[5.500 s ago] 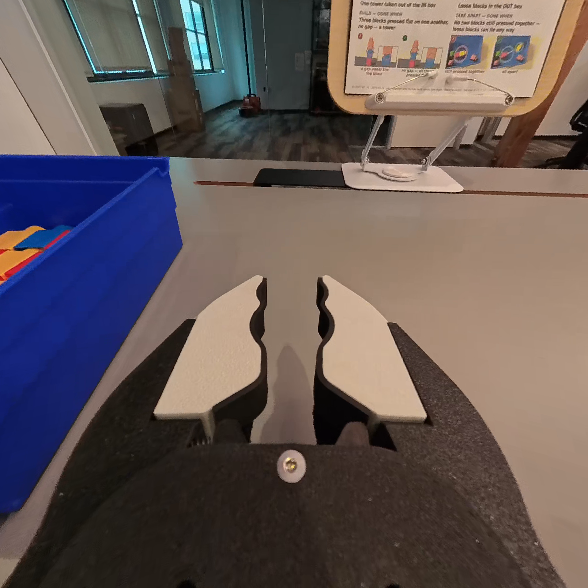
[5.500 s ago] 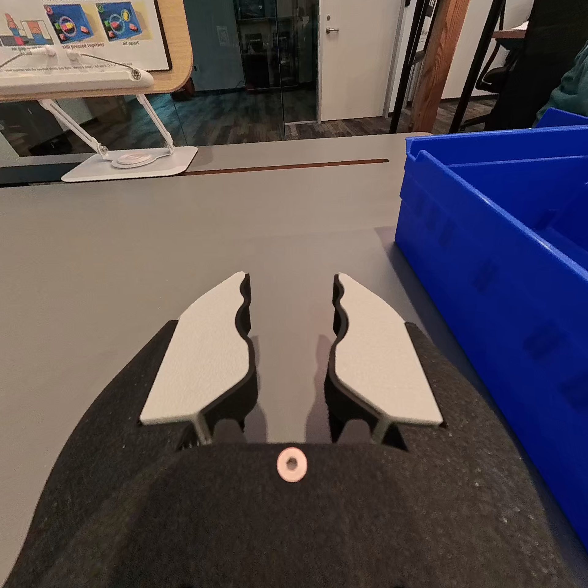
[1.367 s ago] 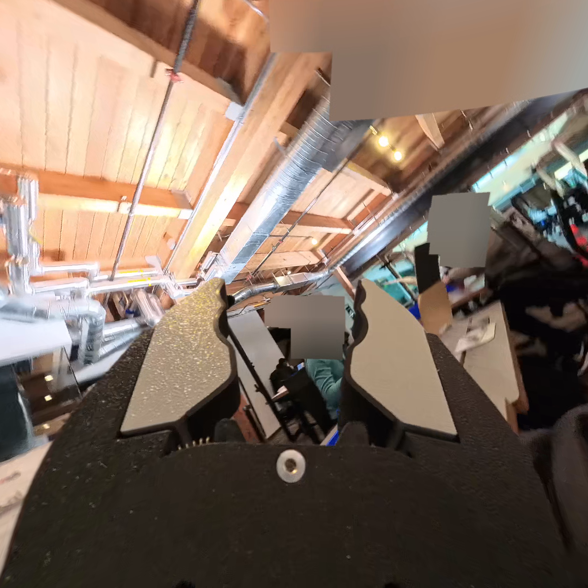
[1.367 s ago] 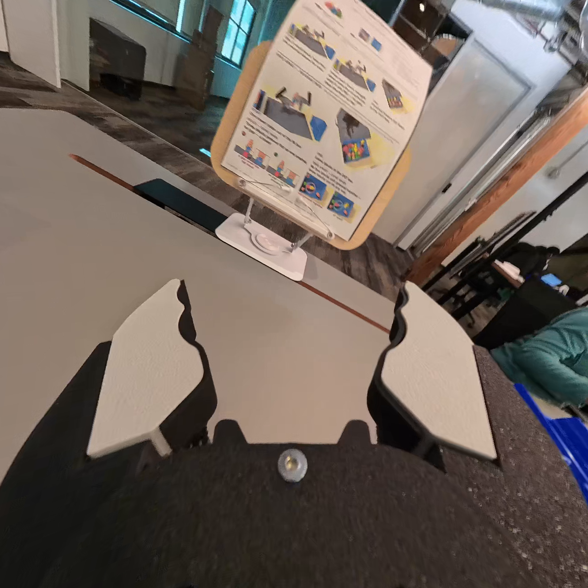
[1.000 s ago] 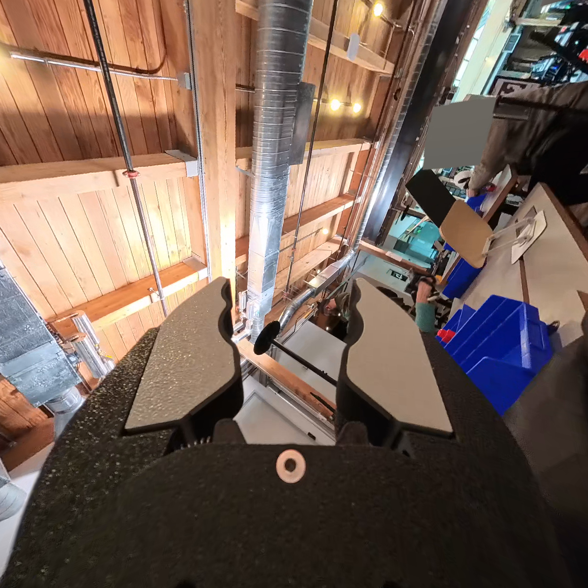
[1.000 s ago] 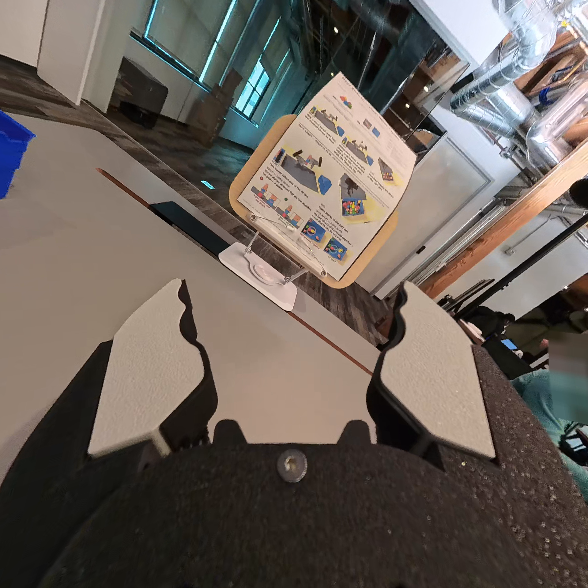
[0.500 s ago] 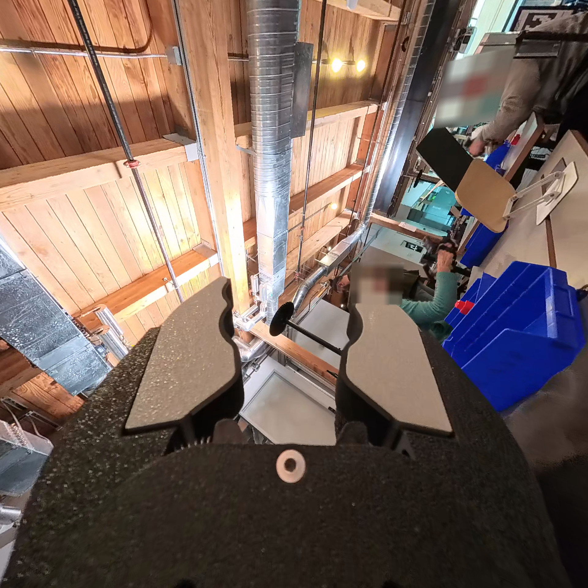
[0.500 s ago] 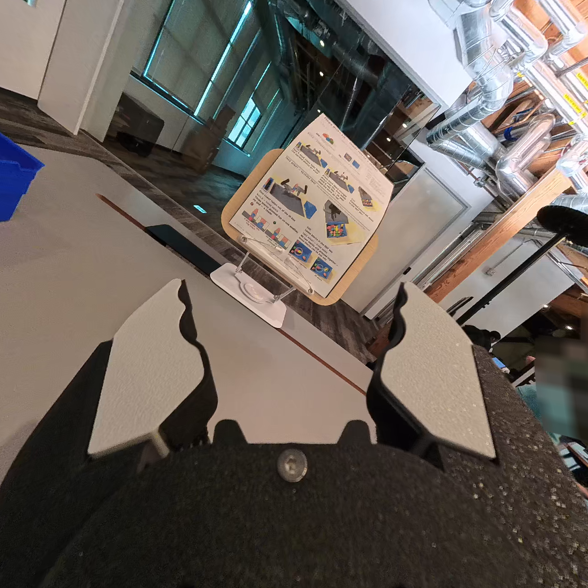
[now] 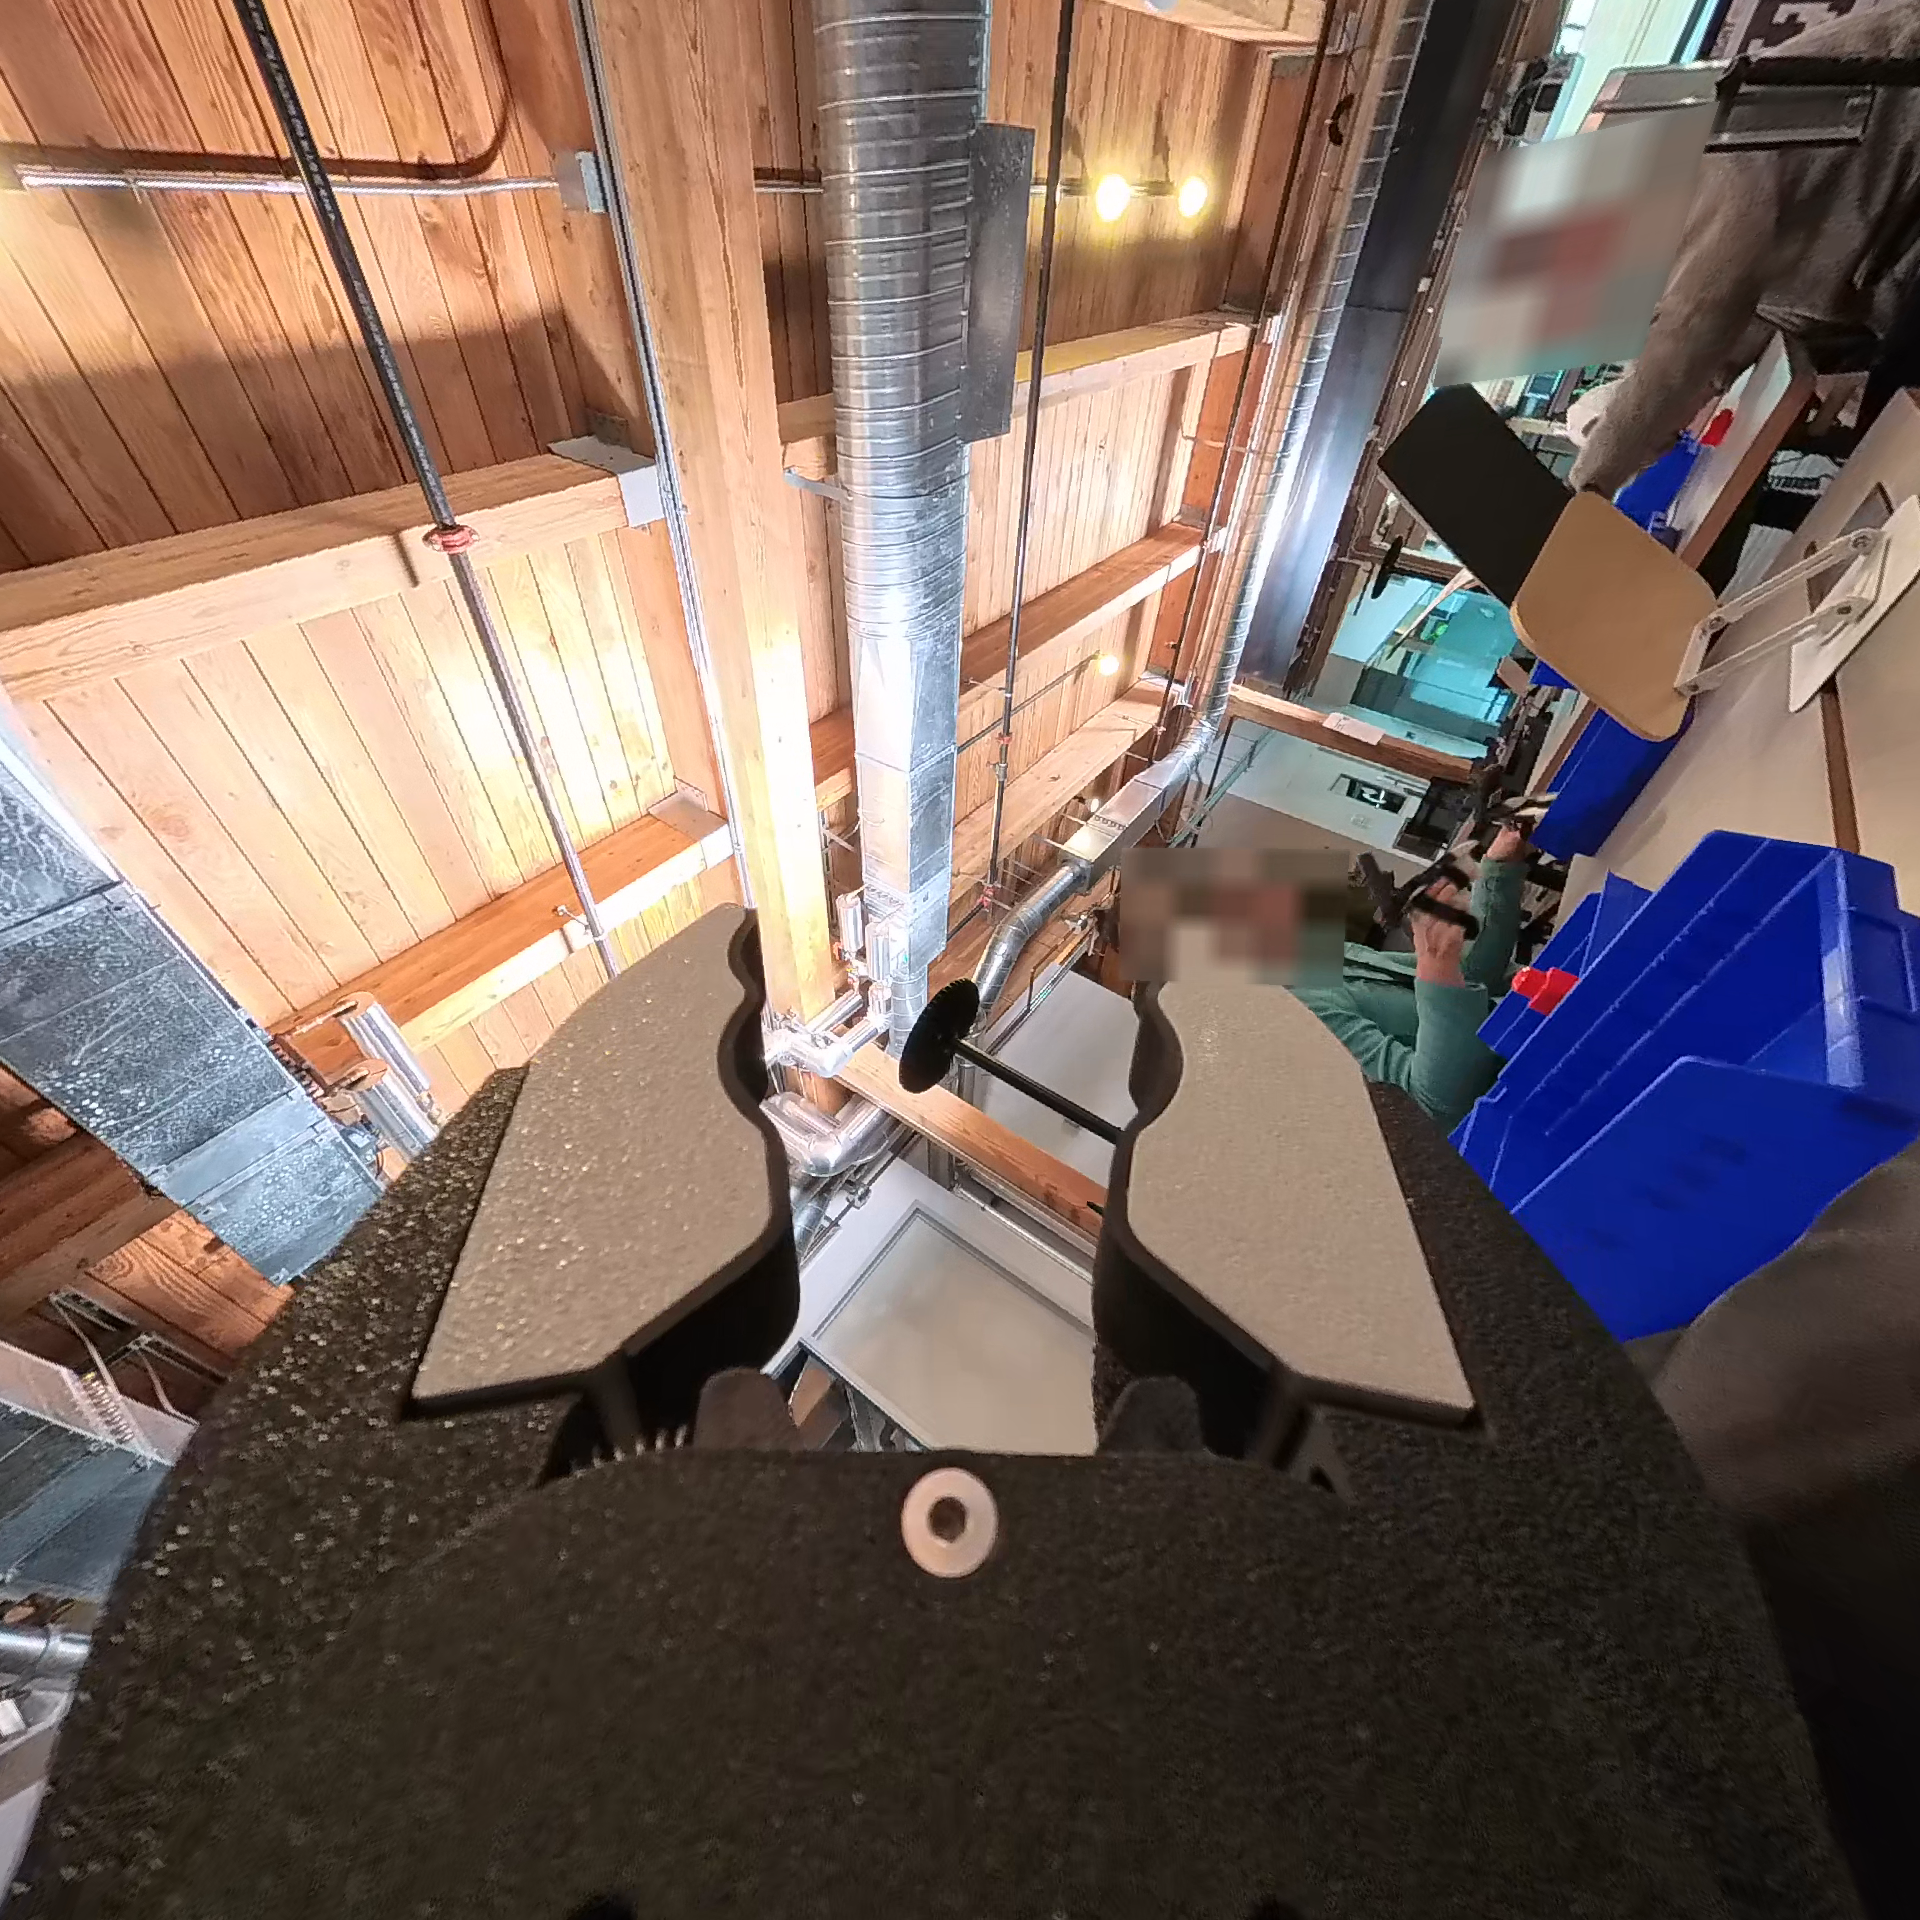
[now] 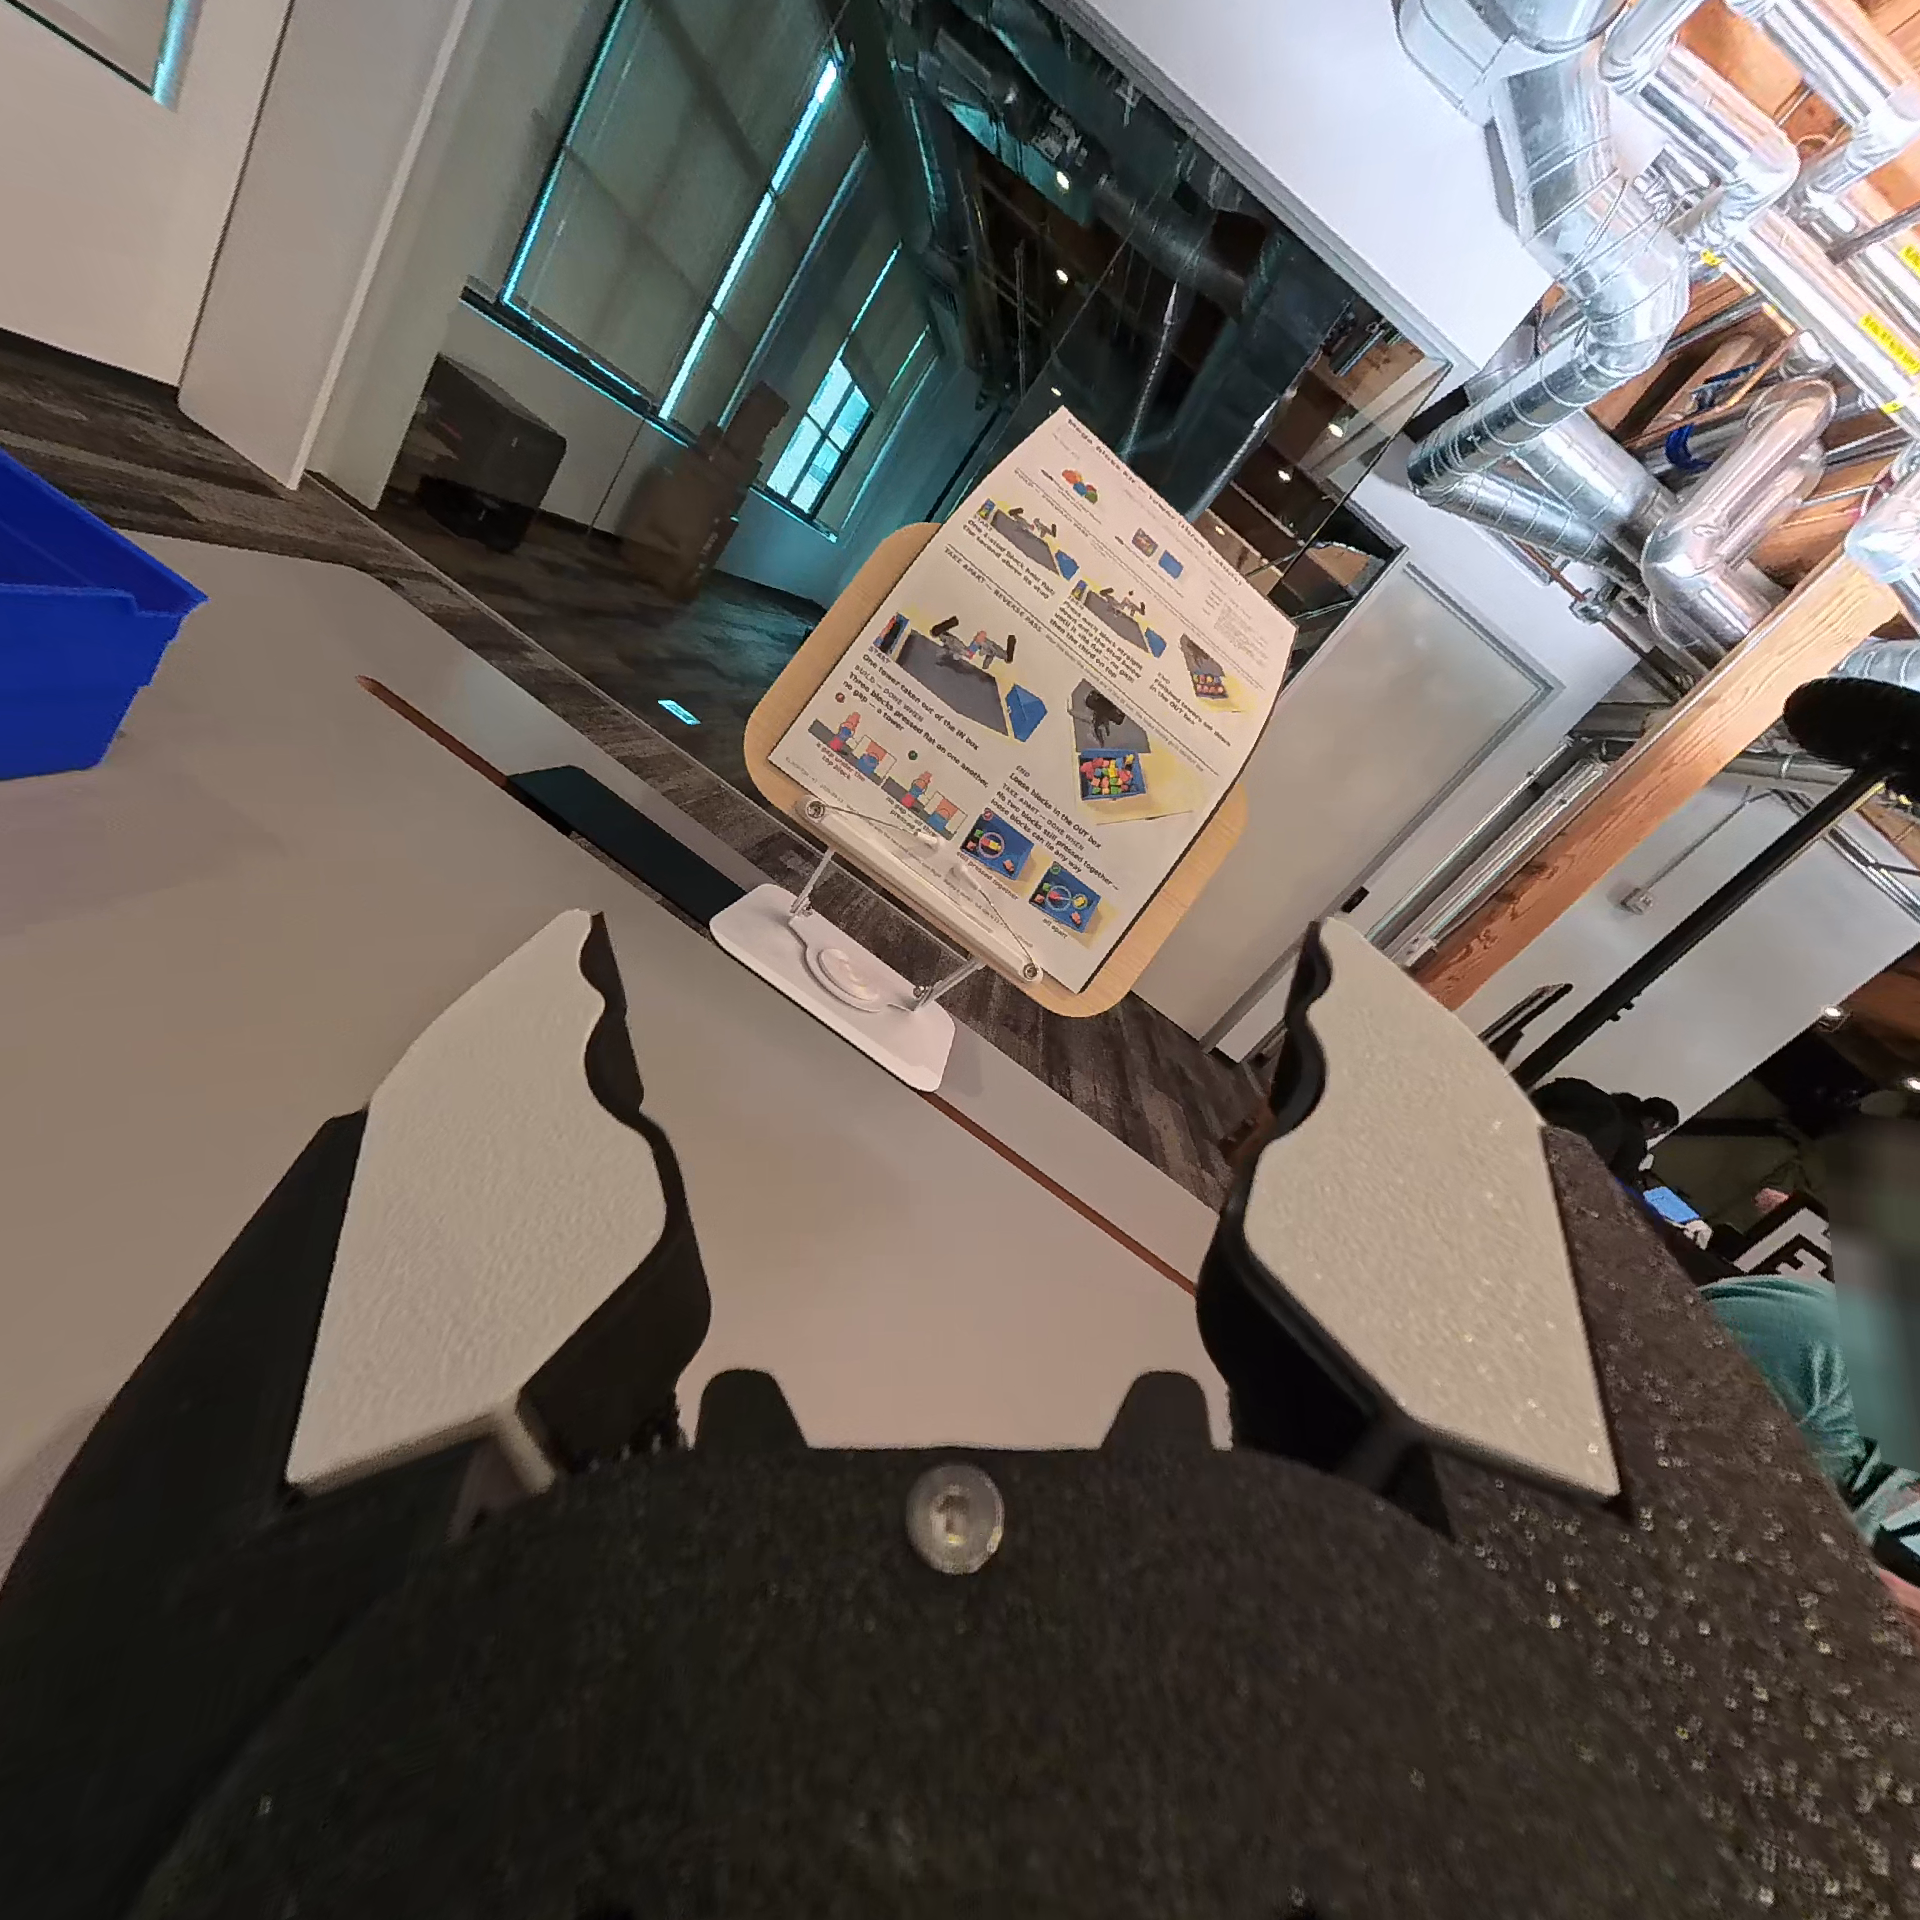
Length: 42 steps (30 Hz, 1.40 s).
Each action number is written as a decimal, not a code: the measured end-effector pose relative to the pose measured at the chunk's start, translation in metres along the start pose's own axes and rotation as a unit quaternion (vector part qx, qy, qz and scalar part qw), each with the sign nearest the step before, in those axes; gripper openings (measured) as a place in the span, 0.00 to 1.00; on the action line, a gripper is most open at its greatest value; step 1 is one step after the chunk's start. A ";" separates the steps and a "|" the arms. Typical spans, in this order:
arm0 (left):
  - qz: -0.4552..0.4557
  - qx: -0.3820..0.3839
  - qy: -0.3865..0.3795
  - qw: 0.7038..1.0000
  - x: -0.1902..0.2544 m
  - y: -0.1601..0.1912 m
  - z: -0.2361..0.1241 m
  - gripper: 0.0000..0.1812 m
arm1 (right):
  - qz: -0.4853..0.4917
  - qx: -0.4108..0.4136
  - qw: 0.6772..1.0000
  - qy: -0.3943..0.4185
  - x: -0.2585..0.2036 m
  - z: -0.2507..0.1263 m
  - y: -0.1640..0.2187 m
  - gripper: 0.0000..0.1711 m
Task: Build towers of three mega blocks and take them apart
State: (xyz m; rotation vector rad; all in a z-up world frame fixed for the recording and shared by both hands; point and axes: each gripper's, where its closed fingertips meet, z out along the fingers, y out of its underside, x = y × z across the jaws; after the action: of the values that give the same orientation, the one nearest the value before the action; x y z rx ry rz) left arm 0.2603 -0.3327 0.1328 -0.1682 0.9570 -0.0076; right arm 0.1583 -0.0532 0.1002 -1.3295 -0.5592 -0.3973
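Since a second ago both views have swung: the left wrist camera now takes in more of the blue bins and the seated person in teal, and in the right wrist view the instruction board has slid further off and toward centre. Left gripper (image 9: 940, 1049): jaws apart, nothing between them, tilted steeply up toward the timber ceiling (image 9: 312, 623) and the ribbed metal duct (image 9: 899, 416). Right gripper (image 10: 951, 1049): jaws wide apart, also empty, held low and roughly level over the grey table (image 10: 260, 935). Beyond its fingers, the instruction board (image 10: 1023, 748) stands on a white stand at the table's far edge; a corner of a blue bin (image 10: 62, 665) shows at left. In the left wrist view the stacked blue bins (image 9: 1714, 1091) lie to the right, with one red mega block (image 9: 1543, 985) just visible at a bin rim. No other blocks, no tower in view. Judgement: no build or take-apart step is in hand; this looks like idle or set-up handling. Next move calls for bringing both grippers down toward the bins and table to locate a block.
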 end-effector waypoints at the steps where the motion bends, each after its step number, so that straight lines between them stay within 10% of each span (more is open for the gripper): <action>1: 0.001 0.000 0.000 1.000 0.000 0.000 0.000 0.38 | 0.002 -0.002 1.000 -0.002 -0.001 0.000 0.001 0.70; 17: -0.046 -0.005 -0.011 0.999 -0.005 -0.023 -0.005 0.39 | -0.001 -0.018 1.000 -0.017 -0.008 0.004 0.010 0.69; 22: -0.155 -0.125 -0.077 0.977 -0.044 0.045 -0.051 0.37 | 0.023 -0.081 0.996 -0.028 0.000 0.018 0.067 0.69; 31: -0.368 -0.348 -0.165 0.846 -0.090 0.210 -0.181 0.28 | 0.133 -0.149 0.978 -0.061 0.014 0.025 0.168 0.65; 37: -0.267 -0.461 -0.242 0.811 -0.159 0.230 -0.286 0.00 | 0.226 -0.041 0.963 -0.144 0.004 0.015 0.138 0.30; 42: -0.210 -0.557 -0.293 0.749 -0.213 0.230 -0.394 0.00 | 0.235 0.045 0.947 -0.214 -0.010 0.000 0.102 0.00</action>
State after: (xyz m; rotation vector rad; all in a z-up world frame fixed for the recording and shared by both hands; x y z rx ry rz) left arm -0.1988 -0.1431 0.0504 -1.4209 0.1544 0.1998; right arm 0.2083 -0.0328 0.0134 -1.4164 -0.5859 0.3144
